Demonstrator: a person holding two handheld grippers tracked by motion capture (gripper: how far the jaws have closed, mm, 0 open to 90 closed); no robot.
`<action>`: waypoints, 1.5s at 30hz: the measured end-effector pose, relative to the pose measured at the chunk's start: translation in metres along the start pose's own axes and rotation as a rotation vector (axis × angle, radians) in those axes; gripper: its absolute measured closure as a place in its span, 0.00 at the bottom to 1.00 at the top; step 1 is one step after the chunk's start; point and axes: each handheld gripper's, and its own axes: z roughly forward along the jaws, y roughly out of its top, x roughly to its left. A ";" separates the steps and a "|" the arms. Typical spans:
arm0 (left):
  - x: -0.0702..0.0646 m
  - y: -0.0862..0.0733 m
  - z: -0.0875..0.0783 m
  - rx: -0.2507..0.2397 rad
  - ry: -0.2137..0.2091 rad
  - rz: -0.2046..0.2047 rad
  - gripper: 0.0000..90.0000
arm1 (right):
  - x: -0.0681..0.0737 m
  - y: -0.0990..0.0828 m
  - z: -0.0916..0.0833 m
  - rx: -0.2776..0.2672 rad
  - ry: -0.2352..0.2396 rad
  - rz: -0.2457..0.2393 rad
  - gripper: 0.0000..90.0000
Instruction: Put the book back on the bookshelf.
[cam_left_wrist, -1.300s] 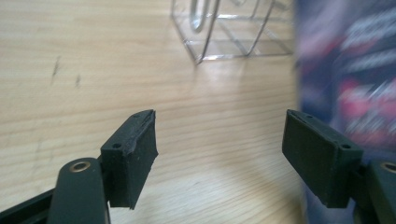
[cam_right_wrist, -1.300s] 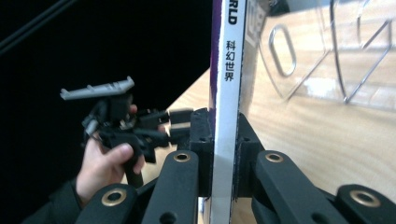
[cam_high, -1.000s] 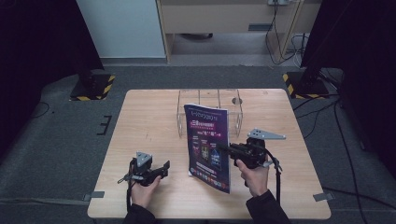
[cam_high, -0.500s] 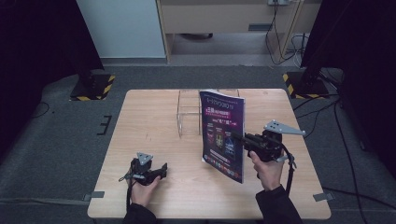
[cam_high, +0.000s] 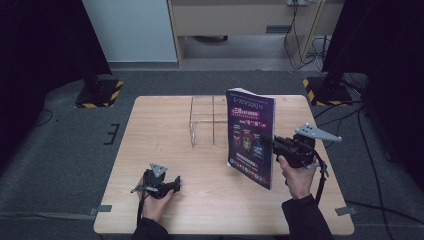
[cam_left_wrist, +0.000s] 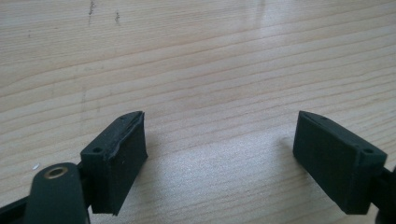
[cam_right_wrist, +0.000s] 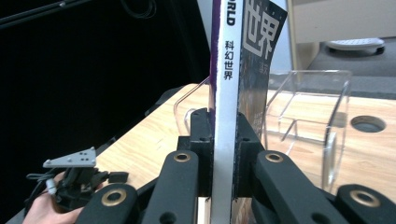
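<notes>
The magazine (cam_high: 251, 137) stands upright above the table (cam_high: 160, 125), held by its spine edge in the right gripper (cam_high: 278, 144), whose jaws are clamped on it; in the right gripper view the white spine (cam_right_wrist: 225, 116) sits squarely between the two black pads. The magazine hangs just in front of and to the right of the clear plastic rack (cam_high: 202, 120), whose slots stand open near the middle of the table. The likely work in hand is to set the magazine into one of those slots. The main hazard is the grip itself: the hold lies at one edge only, so the free pages and cover may sag or fan open and catch on a divider wall of the rack during insertion. A second hazard is the rack's low weight; a lower corner that strikes a wall instead of entering a slot may push or tip the rack, since nothing steadies it. The left gripper (cam_high: 176, 183) rests low near the front left of the table, well apart from the rack, its jaws spread wide with only bare wood between them and having just been opening further. A tilted entry may also bend the cover.
</notes>
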 end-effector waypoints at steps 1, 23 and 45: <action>0.000 0.000 0.000 0.000 0.000 0.000 0.17 | 0.000 0.000 0.000 0.000 0.000 0.000 0.92; 0.001 0.001 0.002 0.013 0.009 -0.007 0.10 | -0.018 0.029 0.002 -0.058 -0.113 -0.041 0.92; 0.001 0.001 0.002 0.014 0.008 -0.006 0.09 | -0.041 0.036 0.046 -0.110 -0.218 -0.032 0.92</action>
